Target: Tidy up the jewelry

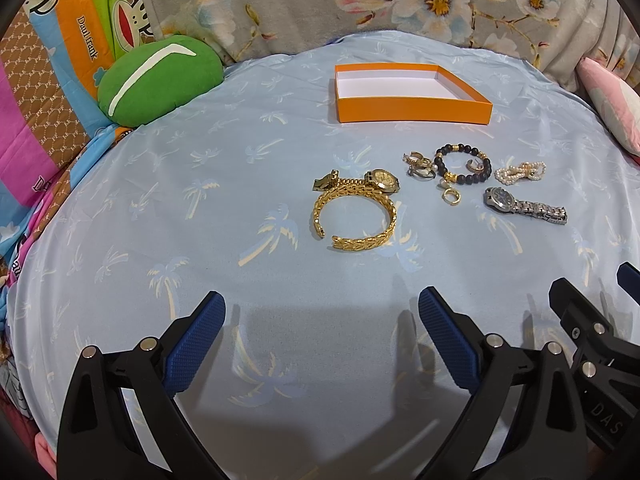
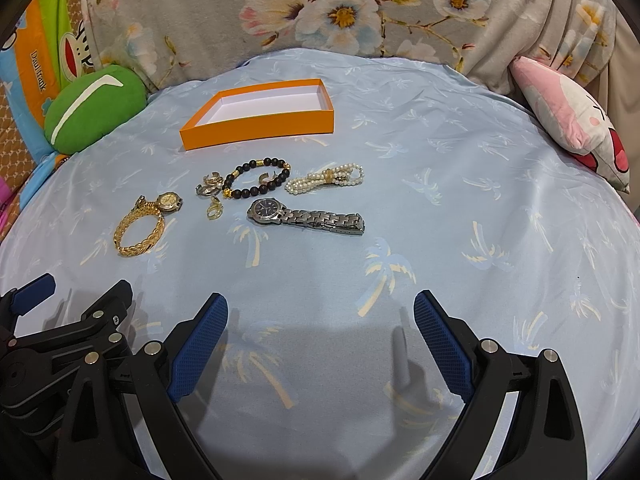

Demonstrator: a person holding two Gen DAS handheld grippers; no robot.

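An empty orange box (image 1: pixel 412 110) (image 2: pixel 256 126) with a white inside sits far back on the blue palm-print sheet. In front of it lie a gold cuff bracelet (image 1: pixel 354 216) (image 2: pixel 138 232), a gold watch (image 1: pixel 382 180) (image 2: pixel 168 202), a black bead bracelet (image 1: pixel 464 164) (image 2: pixel 256 178), several small rings (image 1: pixel 418 166) (image 2: pixel 210 188), a pearl bracelet (image 1: pixel 520 172) (image 2: pixel 326 178) and a silver watch (image 1: pixel 524 206) (image 2: pixel 306 216). My left gripper (image 1: pixel 322 304) is open, short of the gold cuff. My right gripper (image 2: pixel 320 306) is open, short of the silver watch. Both hold nothing.
A green cushion (image 1: pixel 160 78) (image 2: pixel 94 110) lies at the back left and a pink cushion (image 2: pixel 572 120) at the right edge. A floral blanket (image 1: pixel 360 0) rises behind the box. The two grippers sit side by side near the front of the sheet (image 2: pixel 460 200).
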